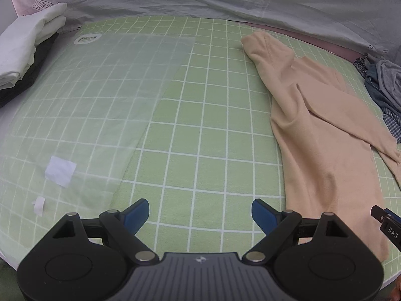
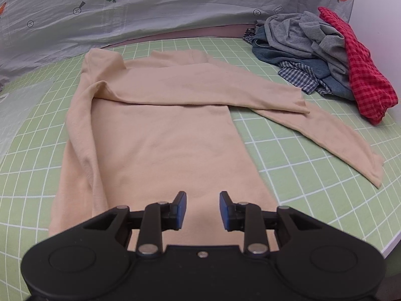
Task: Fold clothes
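Garment: beige long-sleeved knit top (image 2: 160, 135) lies flat ahead of right tool (image 2: 202, 210).
Tools: right tool unclenched, empty; left tool (image 1: 200, 214) spread wide, empty.
Advice: pinch hem corners evenly.

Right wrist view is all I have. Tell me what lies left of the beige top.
Observer: A translucent plastic sheet lies flat on the green grid cloth, apart from the beige top.
Operator: Report anything already folded.
Observer: A folded white garment sits on a dark one at the far left edge.
Operator: Give me the left hand-held gripper's state.
Observer: The left hand-held gripper is wide open over bare cloth, nothing between its fingers.
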